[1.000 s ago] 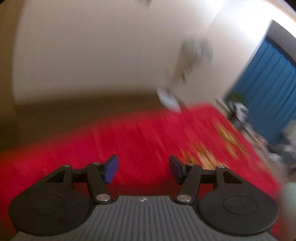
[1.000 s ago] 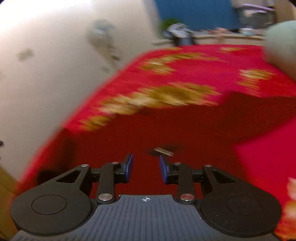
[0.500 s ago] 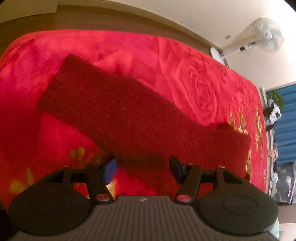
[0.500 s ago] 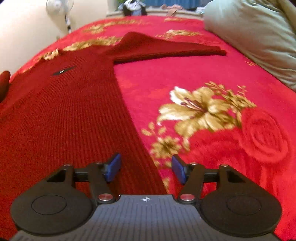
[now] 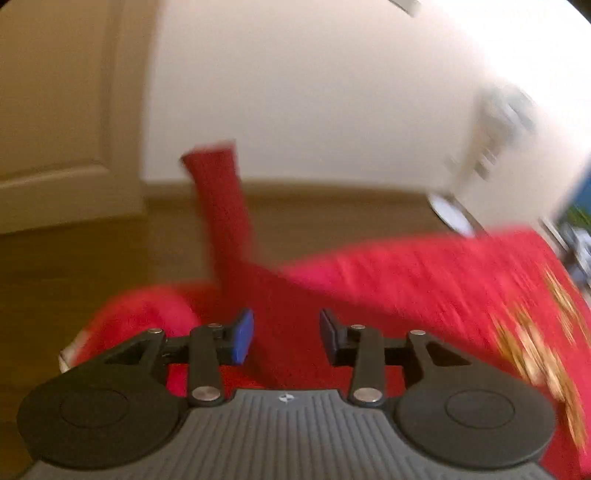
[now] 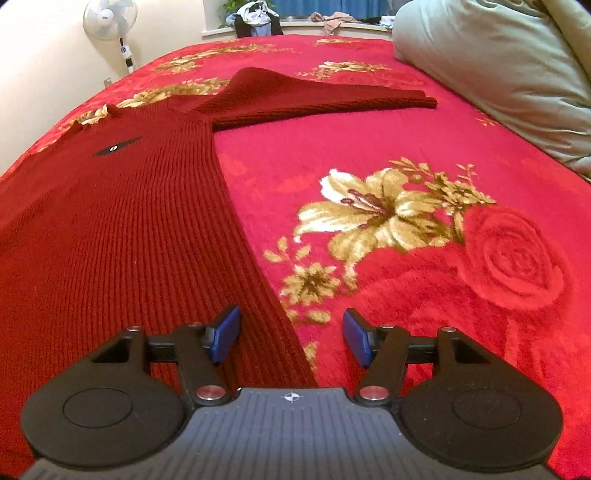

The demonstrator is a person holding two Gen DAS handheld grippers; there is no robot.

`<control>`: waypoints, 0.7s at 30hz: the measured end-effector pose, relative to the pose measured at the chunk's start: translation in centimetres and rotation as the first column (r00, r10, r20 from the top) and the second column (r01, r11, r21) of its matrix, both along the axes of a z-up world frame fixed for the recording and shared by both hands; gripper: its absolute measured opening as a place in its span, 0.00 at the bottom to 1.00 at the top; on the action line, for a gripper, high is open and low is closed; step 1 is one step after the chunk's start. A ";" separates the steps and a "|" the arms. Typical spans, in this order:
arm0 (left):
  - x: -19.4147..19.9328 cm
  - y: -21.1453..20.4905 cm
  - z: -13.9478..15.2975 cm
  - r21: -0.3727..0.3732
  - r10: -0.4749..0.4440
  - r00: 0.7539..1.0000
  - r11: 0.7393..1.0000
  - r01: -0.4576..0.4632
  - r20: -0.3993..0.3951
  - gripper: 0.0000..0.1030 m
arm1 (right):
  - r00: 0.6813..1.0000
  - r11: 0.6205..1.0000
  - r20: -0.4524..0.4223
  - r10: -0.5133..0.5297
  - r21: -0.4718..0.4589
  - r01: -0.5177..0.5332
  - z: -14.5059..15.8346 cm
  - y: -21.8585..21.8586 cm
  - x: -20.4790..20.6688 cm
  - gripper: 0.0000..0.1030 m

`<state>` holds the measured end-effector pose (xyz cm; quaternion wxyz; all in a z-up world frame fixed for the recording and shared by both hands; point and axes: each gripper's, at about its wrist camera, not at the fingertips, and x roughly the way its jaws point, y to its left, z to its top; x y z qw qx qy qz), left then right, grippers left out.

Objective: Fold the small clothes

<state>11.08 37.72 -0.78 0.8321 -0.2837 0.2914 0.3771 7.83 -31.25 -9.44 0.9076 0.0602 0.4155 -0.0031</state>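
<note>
Sweater (image 6: 122, 236) of dark red ribbed knit lies spread face up on the red floral bedspread (image 6: 406, 155), its body flat at the near left of the right wrist view and one sleeve (image 6: 325, 98) stretched out toward the far right, a layout that suits the start of a fold since every edge is exposed. Right gripper (image 6: 291, 338) sits low at the near hem with its blue pads (image 6: 225, 334) set wide apart, straddling the garment's right side edge; the spacing suggests readiness to pinch that edge, though nothing is held between them. Left gripper (image 5: 286, 336) likewise stands apart at a moderate width with no cloth pinched. Its view is heavily blurred. Dark red cloth fills the gap ahead of it, and the other sleeve (image 5: 218, 195) appears to rise against the pale wall (image 5: 314, 92) and wooden floor (image 5: 74, 266), but the blur leaves its support unclear. A grey-green pillow (image 6: 498, 70) occupies the far right and a standing fan (image 6: 110, 22) the far left, both well apart from the work.
</note>
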 end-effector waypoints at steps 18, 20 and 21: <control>-11.5 -13.6 -8.2 -0.313 -0.537 0.830 0.823 0.475 -0.153 0.41 | 0.996 0.990 -0.075 0.056 0.130 -0.046 0.4 -0.9 -1.0 0.16; -12.2 -13.9 -8.4 -0.297 -0.549 0.823 0.818 0.492 -0.149 0.29 | 0.996 0.988 -0.069 0.053 0.146 -0.042 0.7 -1.1 -1.2 0.11; -12.3 -14.1 -8.4 -0.288 -0.555 0.818 0.816 0.501 -0.152 0.12 | 0.997 0.986 -0.062 0.048 0.164 -0.037 1.0 -1.3 -1.3 0.10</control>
